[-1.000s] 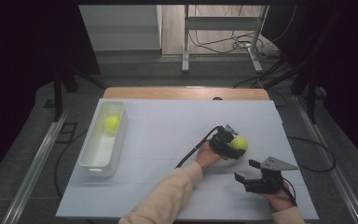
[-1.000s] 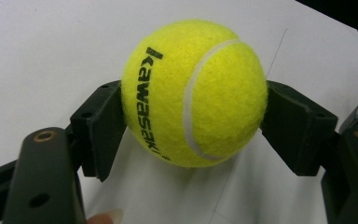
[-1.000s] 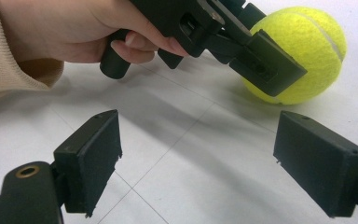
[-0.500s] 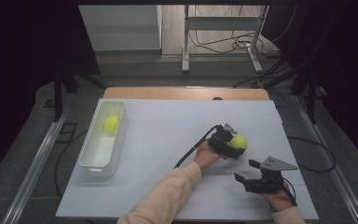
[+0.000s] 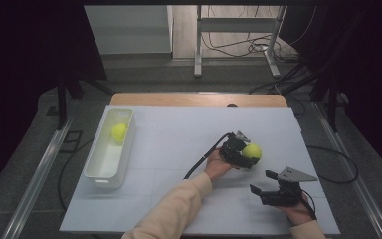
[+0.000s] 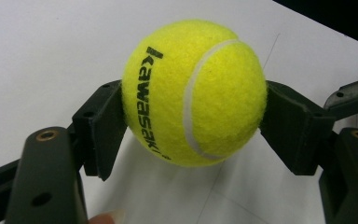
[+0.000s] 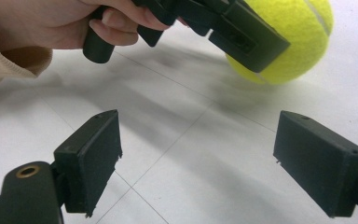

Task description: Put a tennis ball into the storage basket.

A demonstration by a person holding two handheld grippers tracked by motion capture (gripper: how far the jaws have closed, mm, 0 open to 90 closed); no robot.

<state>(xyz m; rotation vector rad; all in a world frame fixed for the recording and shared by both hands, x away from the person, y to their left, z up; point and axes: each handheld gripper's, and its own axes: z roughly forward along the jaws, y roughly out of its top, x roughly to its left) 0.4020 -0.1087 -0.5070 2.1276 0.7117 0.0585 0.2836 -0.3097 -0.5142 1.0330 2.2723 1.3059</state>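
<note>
Gripping the tennis ball [image 6: 195,92], left gripper [image 6: 193,123] fingers [image 6: 103,126]; lettering vertical.

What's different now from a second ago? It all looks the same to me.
Very little. The left claw is clamped on the tennis ball on the table, in the same spot as before. The right claw waits open beside it, unmoved. The second ball still sits in the white tub.
</note>
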